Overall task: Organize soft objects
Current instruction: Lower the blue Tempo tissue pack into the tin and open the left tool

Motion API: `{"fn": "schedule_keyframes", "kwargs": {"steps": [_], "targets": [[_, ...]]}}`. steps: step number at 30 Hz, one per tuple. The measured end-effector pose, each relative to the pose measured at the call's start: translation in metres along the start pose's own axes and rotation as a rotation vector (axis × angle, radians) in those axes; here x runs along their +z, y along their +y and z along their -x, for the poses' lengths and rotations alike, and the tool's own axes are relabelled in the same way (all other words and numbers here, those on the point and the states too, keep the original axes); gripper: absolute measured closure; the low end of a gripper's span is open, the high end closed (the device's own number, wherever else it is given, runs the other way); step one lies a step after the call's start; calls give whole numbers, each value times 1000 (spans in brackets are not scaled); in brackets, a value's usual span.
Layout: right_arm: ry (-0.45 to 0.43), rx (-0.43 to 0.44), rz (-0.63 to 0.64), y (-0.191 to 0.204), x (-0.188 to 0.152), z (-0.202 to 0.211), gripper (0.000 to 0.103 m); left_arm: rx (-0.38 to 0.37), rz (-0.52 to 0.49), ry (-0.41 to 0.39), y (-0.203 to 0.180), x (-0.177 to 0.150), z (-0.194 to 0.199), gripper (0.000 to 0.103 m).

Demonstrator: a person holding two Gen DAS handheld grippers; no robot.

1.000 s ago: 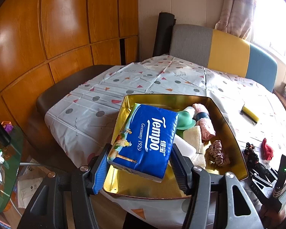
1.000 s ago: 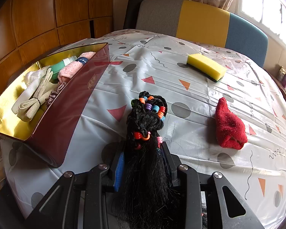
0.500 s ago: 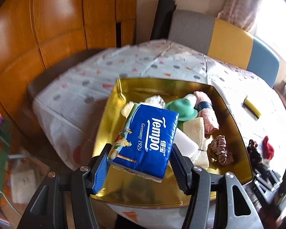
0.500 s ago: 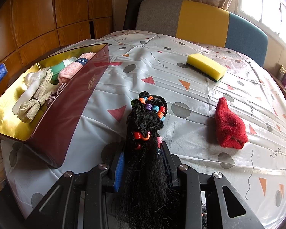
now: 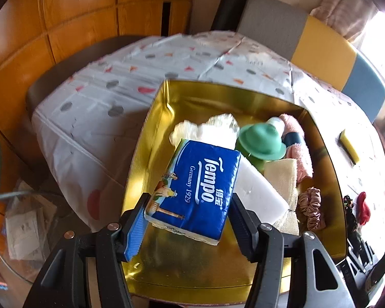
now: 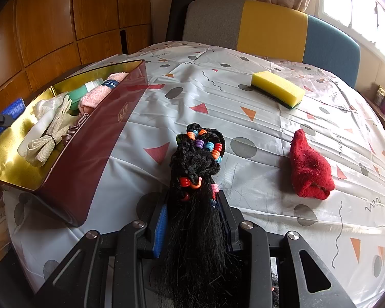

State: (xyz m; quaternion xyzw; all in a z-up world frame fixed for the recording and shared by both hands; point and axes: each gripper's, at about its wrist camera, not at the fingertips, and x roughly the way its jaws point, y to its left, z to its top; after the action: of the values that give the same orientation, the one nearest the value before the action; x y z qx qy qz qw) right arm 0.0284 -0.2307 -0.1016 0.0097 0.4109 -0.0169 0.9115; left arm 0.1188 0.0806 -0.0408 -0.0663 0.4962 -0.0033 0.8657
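My left gripper (image 5: 187, 220) is shut on a blue Tempo tissue pack (image 5: 197, 187) and holds it over the near-left part of a gold-lined box (image 5: 151, 133). The box holds a green hat (image 5: 260, 142), a pink towel (image 5: 299, 154), a beige strap (image 5: 282, 177), a white block (image 5: 259, 192) and a pink scrunchie (image 5: 311, 205). My right gripper (image 6: 192, 210) is shut on a black braided hairpiece with coloured beads (image 6: 197, 159) that rests on the tablecloth. The box (image 6: 107, 128) stands to its left.
A red sock (image 6: 308, 169) lies on the cloth to the right of the hairpiece. A yellow sponge (image 6: 277, 88) lies further back. A grey, yellow and blue chair back (image 6: 269, 28) stands behind the table. Wooden panels are on the left. The table edge is close to me.
My left gripper has risen and moved forward over the box with the tissue pack, now looking down into it. The right gripper and hairpiece have not moved.
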Motion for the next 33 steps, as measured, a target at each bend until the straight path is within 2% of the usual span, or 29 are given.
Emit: {"fn": "schedule_keyframes", "kwargs": {"steps": [5,8,15,20,29,33], "targets": [[0,-1,-2,0,0,0,68,38,-37,15,-6,0,-15,41],[0,-3,-1,1,0,0,68,62,-49,2,-7,-4,-15,32],[0,-11,5,2,0,0,68,72,-63,-36,-7,-11,-3,31],[0,-15,8,2,0,-1,68,108,-80,-106,-11,-21,20,31],[7,-27,20,4,0,-1,69,100,-93,-269,-19,-34,70,31],[13,-31,20,5,1,-1,69,103,-94,-309,-18,-34,83,31]]}}
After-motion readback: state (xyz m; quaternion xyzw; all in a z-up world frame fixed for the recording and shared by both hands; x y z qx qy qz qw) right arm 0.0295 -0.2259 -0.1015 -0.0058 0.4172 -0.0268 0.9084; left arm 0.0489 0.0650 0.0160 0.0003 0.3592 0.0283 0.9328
